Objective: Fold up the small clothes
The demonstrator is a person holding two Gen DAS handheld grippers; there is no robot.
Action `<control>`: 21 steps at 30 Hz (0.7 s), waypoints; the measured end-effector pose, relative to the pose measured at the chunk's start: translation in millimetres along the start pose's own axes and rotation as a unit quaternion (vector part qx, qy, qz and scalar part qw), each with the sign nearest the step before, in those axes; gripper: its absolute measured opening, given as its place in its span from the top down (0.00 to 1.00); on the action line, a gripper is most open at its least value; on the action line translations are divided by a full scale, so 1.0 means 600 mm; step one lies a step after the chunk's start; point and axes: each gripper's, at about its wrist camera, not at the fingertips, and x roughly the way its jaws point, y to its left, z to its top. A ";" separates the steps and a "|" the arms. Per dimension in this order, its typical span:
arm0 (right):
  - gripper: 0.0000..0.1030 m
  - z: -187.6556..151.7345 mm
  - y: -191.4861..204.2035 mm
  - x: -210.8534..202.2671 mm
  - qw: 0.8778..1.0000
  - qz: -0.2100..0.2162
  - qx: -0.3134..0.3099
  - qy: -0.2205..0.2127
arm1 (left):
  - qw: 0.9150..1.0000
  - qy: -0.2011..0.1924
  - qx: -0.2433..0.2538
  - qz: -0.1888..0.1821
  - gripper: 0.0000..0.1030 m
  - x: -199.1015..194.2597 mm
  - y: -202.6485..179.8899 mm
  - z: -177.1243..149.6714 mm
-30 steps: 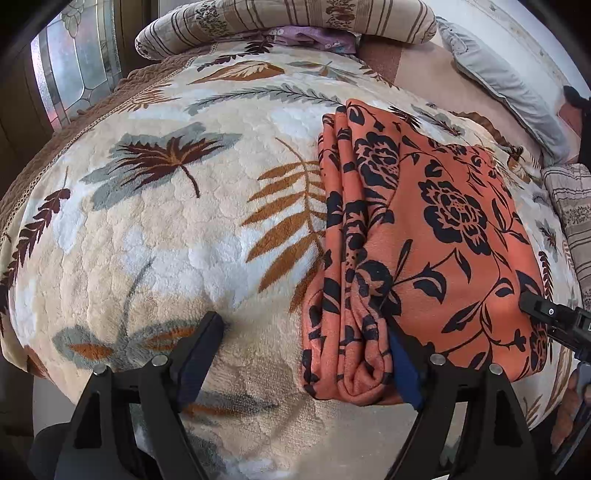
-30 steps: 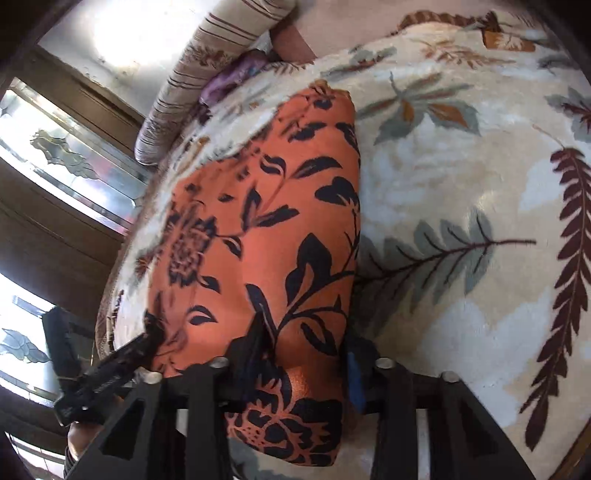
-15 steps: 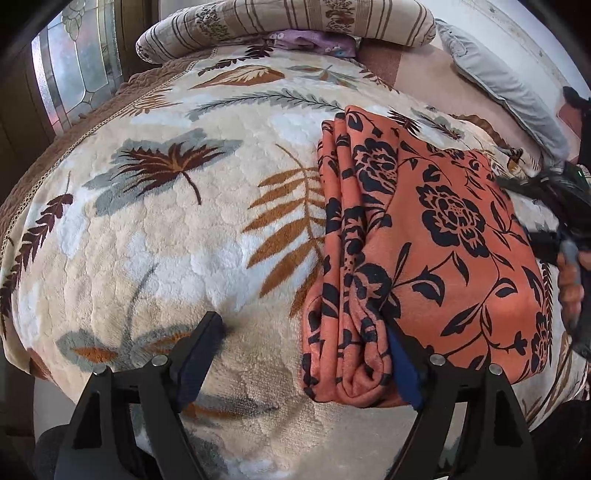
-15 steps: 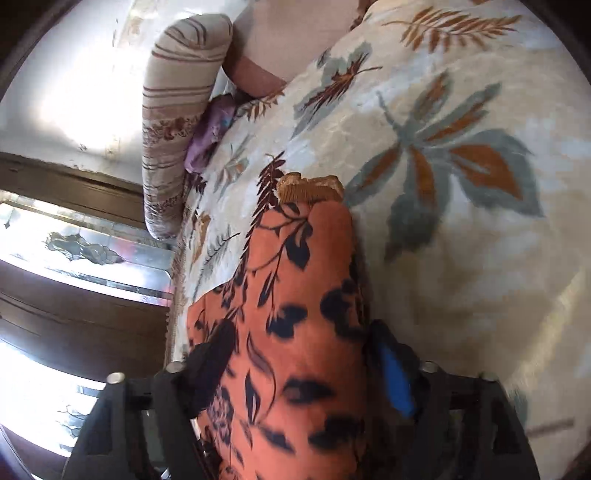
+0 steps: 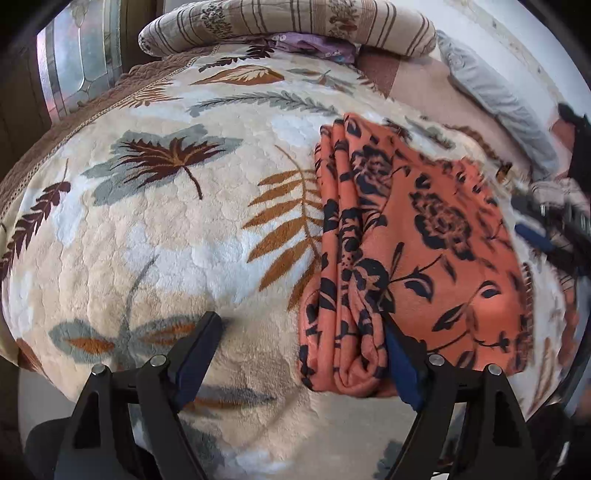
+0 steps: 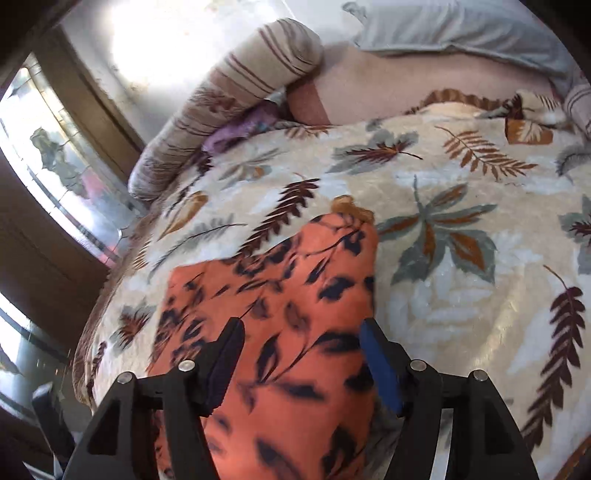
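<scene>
- Presently, one orange garment with a black flower print (image 5: 424, 236) was recorded lying on the leaf-patterned blanket (image 5: 155, 236) of a bed, toward the right of the left wrist view.
- Several stacked layers were noted along the garment's left edge, rolled one over another; the piece was judged to be folded already into a compact oblong.
- The left gripper (image 5: 299, 354) was found spread wide, with nothing clamped. Its right finger (image 5: 402, 365) was seen against the near rolled edge of the cloth; its left finger (image 5: 195, 350) stood over bare blanket. Whether the right finger pressed the cloth could not be told.
- The right gripper (image 6: 301, 354) was logged with its jaws opening. The garment (image 6: 280, 310) lay between and below them, but no pinch on the fabric was visible, so release was judged to be under way.
- A striped bolster (image 5: 288, 26), a purple cloth (image 5: 310, 44) under it and a grey pillow (image 5: 495, 99) were listed at the head of the bed, well apart from the garment.
- Remaining work was judged slight: perhaps one last smoothing or halving, and setting the piece aside. No other unfolded small clothes could be identified with certainty.
</scene>
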 end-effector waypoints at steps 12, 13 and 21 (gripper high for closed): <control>0.31 -0.108 0.040 -0.025 0.997 0.071 0.007 0.017 | 0.996 0.033 -0.022 -0.080 0.59 -0.034 0.014 0.009; 0.30 -0.107 0.036 -0.024 0.997 0.076 0.015 0.018 | 0.997 0.021 -0.015 -0.079 0.53 -0.043 0.007 0.023; 0.30 -0.115 0.037 -0.021 0.995 0.090 0.033 0.014 | 0.996 0.026 0.006 -0.083 0.42 0.063 -0.044 0.195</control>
